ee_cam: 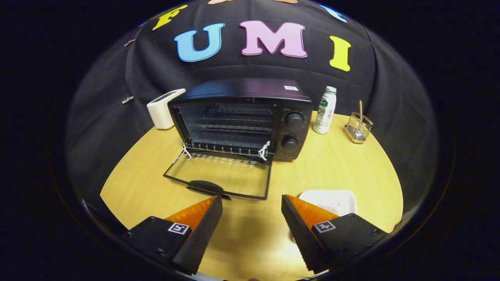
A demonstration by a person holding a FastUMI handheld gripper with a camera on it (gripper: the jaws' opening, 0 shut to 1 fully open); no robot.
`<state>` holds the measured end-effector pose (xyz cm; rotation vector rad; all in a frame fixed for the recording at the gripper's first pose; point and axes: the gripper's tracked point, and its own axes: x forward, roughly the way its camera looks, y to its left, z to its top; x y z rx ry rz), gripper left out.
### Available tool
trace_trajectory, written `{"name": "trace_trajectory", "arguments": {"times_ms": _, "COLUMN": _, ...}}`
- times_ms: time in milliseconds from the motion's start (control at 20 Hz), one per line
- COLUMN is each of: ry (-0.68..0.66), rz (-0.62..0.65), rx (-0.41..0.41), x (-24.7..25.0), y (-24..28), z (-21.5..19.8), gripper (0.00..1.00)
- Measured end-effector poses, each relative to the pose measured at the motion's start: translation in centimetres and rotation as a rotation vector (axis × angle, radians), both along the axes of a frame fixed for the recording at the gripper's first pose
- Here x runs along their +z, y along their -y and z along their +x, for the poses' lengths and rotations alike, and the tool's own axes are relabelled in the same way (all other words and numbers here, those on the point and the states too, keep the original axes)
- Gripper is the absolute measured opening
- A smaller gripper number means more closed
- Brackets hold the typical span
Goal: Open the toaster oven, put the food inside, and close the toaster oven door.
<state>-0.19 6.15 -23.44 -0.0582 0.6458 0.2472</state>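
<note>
- Nearest the camera, the gripper (252,203) hung over a yellow wooden table (351,164) with its two black, orange-faced fingers (201,230) spread wide apart and nothing between them; each finger carried a small square black-and-white marker.
- Just behind the right finger lay a white plate (336,200), partly hidden by that finger, with something pale and pinkish on it that was too blurred to identify.
- Just ahead of the left fingertip lay the toaster oven's glass door (218,175), folded fully down and resting flat on the table, its dark handle (206,186) at the edge closest to the gripper.
- Beyond the door stood the black toaster oven (242,117) itself, open, with a bare wire rack (230,130) visible in its cavity.
- White cords (264,150) were tied at both lower corners of the oven opening, by the door hinges.
- Two round black knobs (293,119) sat one above the other on the oven's right-hand panel.
- Touching or nearly touching the oven's left side stood a white boxy appliance (164,109).
- Near the oven's right side stood an upright white bottle (325,111) with a green-and-white label.
- Farther right, apart from the bottle, sat a small wire holder (358,128) with a thin wooden stick standing in it.
- Behind everything hung the booth's black cloth wall (390,97).
</note>
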Motion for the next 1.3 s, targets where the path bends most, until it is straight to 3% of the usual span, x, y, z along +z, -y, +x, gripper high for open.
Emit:
{"name": "trace_trajectory", "arguments": {"times_ms": 300, "ry": -0.032, "rz": -0.051, "rx": -0.026, "x": 0.2, "y": 9.3, "z": 1.9, "gripper": 0.99}}
{"name": "trace_trajectory", "arguments": {"times_ms": 600, "ry": -0.138, "rz": -0.069, "rx": -0.077, "x": -3.2, "y": 16.6, "z": 2.3, "gripper": 0.99}}
{"name": "trace_trajectory", "arguments": {"times_ms": 950, "ry": -0.257, "rz": -0.098, "rx": -0.070, "x": -7.1, "y": 21.3, "z": 0.9, "gripper": 0.99}}
{"name": "trace_trajectory", "arguments": {"times_ms": 1300, "ry": -0.370, "rz": -0.098, "rx": -0.084, "x": -9.9, "y": 22.7, "z": -0.4, "gripper": 0.99}}
